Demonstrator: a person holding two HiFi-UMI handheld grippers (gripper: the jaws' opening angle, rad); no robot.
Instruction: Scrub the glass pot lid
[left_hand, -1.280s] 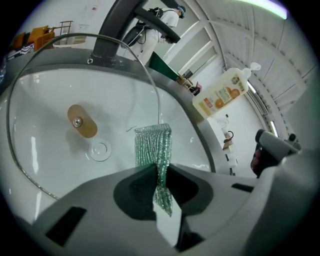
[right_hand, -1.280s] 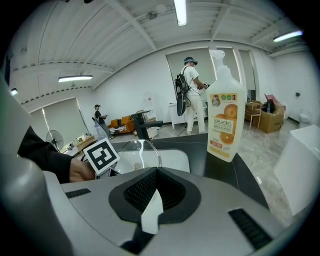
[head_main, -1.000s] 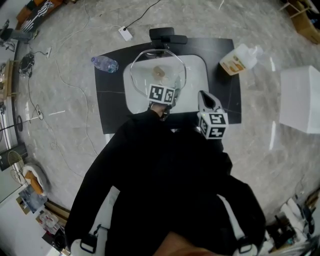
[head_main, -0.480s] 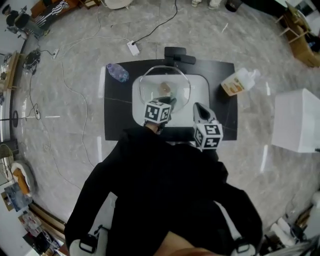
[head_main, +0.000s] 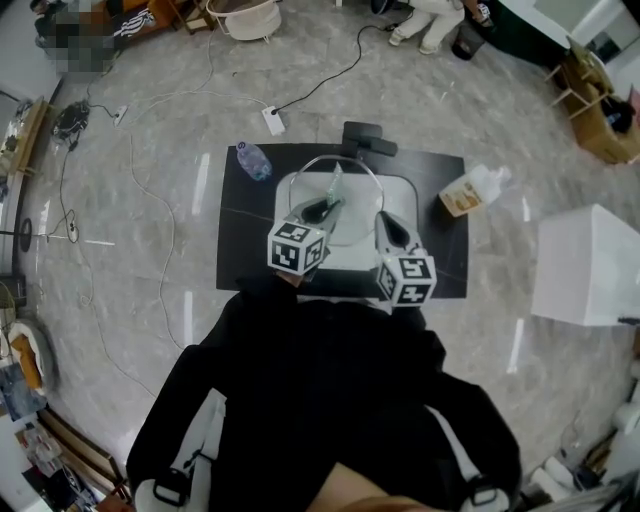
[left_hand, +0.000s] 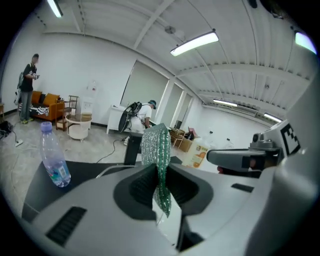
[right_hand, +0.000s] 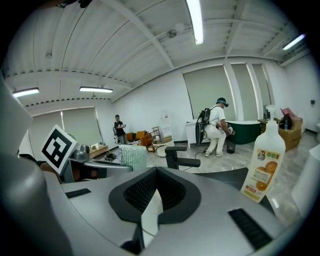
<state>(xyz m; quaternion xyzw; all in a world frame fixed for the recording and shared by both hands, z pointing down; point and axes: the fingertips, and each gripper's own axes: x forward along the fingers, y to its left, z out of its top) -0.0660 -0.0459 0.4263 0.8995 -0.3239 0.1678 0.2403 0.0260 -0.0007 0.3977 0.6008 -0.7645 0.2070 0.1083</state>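
The glass pot lid (head_main: 345, 158) lies in the white basin (head_main: 402, 196); only its thin rim arc shows clearly. My left gripper (head_main: 325, 206) hovers over the basin's near left part, shut on a green scouring pad (head_main: 333, 184) that sticks up past the jaws. In the left gripper view the green scouring pad (left_hand: 157, 161) hangs pinched in the left gripper (left_hand: 159, 169). My right gripper (head_main: 386, 224) is beside it over the basin's near right part. In its own view the right gripper (right_hand: 156, 172) is shut with nothing in it.
The basin sits on a black mat (head_main: 245, 250) on a grey marble floor. A water bottle (head_main: 252, 160) lies at the mat's far left, an orange-labelled soap bottle (head_main: 470, 192) at its right, a black fixture (head_main: 368, 140) behind the basin. A white box (head_main: 590, 265) stands to the right.
My left gripper has lifted off the lid and drawn back toward me, and the pad now points up. The right gripper stayed alongside. The head view has shifted.
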